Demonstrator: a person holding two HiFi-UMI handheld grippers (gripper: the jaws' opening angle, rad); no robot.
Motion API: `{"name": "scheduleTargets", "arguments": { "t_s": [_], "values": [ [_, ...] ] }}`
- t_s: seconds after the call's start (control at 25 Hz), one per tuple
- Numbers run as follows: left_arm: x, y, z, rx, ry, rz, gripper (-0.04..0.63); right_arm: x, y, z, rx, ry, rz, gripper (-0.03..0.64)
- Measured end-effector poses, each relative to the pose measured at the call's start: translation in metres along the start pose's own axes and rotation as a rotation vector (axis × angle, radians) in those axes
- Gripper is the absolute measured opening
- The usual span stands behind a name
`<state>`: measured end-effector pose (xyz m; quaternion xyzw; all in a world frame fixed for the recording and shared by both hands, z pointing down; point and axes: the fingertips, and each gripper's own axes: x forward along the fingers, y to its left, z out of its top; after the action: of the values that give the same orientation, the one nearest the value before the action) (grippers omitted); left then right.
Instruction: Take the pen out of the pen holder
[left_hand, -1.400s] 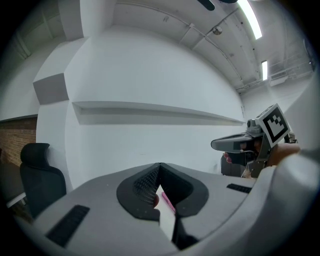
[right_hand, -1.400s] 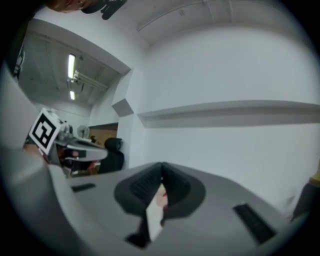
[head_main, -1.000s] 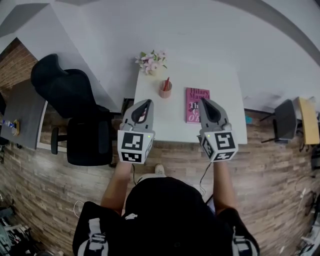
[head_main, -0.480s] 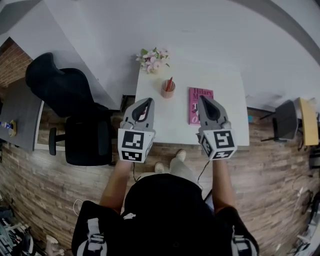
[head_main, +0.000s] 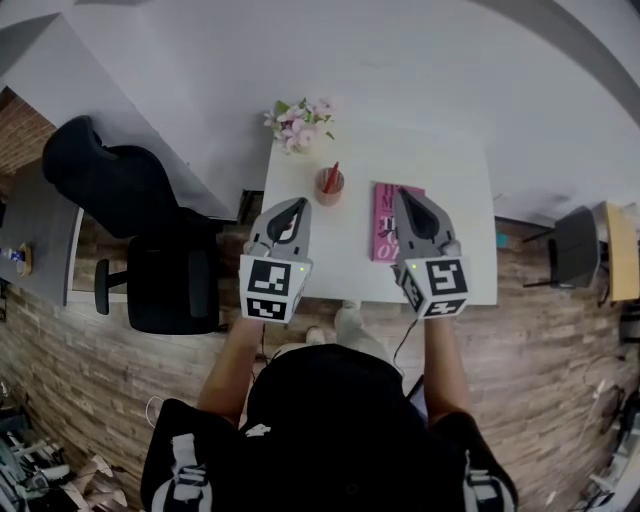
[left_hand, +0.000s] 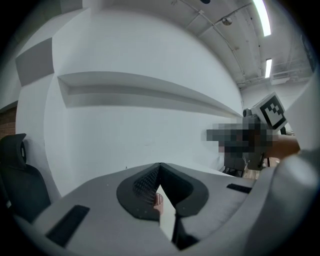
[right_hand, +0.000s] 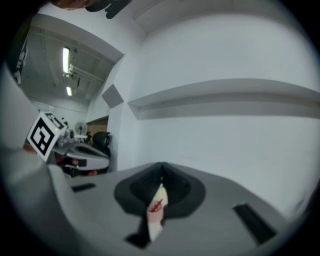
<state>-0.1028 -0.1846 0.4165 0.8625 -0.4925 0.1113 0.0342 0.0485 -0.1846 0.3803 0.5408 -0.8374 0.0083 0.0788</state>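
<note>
Black office chair (head_main: 130, 215) stands left of the white worktop (head_main: 440, 160). Flowers (head_main: 297, 124) sit at its back left corner. A pink book (head_main: 383, 225) lies flat on the right, partly under the right claw (head_main: 402, 196). The pen holder (head_main: 330, 184) stands past the left claw (head_main: 296, 205), a little to its right, apart from both tips. One red pen (head_main: 331, 173) leans inside it. Both claws have their tips together, gripping nothing.
</note>
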Motion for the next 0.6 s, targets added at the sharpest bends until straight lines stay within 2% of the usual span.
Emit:
{"name": "scheduleTargets", "arguments": {
  "t_s": [0.32,0.6],
  "values": [
    [0.056,-0.007,-0.024,-0.040,0.071,0.001,0.015,0.036,-0.036,-0.026,0.027,0.061,0.060,0.034],
    [0.098,-0.011,-0.068,-0.057,0.209,0.033,0.015,0.072,-0.060,-0.048,0.026,0.085,0.143,0.034]
  ]
}}
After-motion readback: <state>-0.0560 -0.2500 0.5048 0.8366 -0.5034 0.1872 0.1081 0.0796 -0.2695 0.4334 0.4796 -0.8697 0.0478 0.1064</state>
